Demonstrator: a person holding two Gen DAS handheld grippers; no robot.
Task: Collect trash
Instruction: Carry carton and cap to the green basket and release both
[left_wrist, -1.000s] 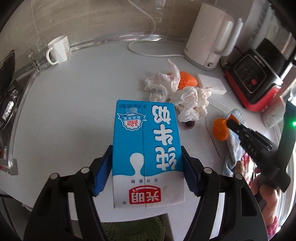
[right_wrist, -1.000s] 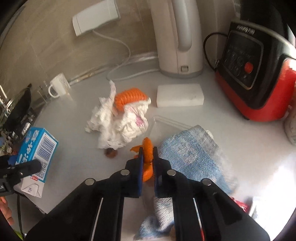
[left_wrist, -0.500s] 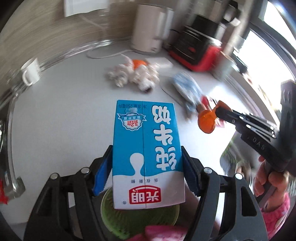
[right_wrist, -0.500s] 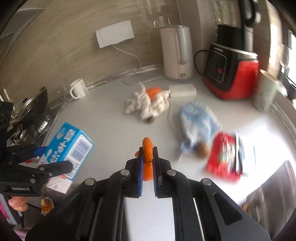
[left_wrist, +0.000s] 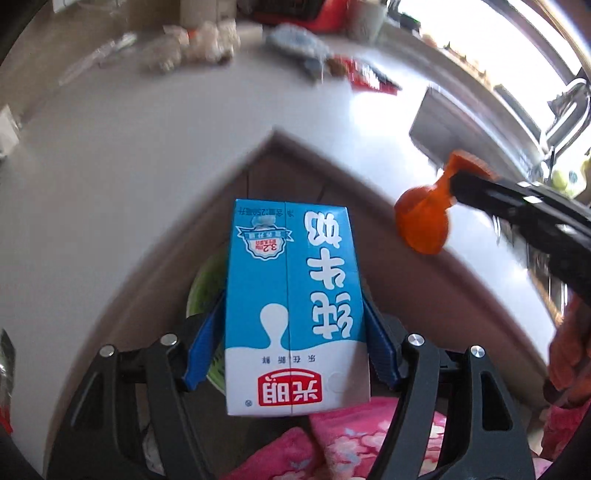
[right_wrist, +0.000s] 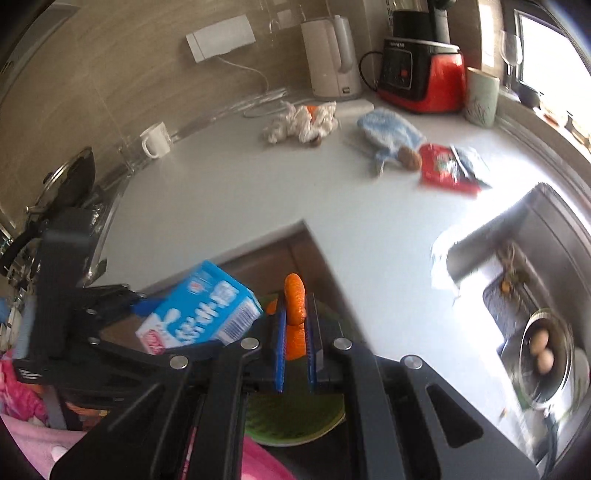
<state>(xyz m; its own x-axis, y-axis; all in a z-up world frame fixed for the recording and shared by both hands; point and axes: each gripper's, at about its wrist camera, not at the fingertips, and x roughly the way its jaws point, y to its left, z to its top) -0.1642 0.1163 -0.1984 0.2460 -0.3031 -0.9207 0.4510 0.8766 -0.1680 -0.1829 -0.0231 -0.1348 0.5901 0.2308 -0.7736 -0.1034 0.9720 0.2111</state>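
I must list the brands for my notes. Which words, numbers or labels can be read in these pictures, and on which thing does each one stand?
"光明": red badge on the blue-and-white cardboard milk carton, seen upside down.
"纯牛奶": large white characters on the carton.
"3.2": round seal on the carton.
"250": small line at the carton's far edge; the rest is too small.
Red and black blender base: brand line too blurred.
Red snack packet: print blurred.

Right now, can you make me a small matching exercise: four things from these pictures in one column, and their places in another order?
Things:
1. milk carton
2. orange peel
3. white mug
4. two eggs

Places:
A. in a metal bowl in the sink
B. between the left gripper fingers
C. on the counter near the wall
D. between the right gripper fingers

Pairs: 1-B, 2-D, 3-C, 4-A
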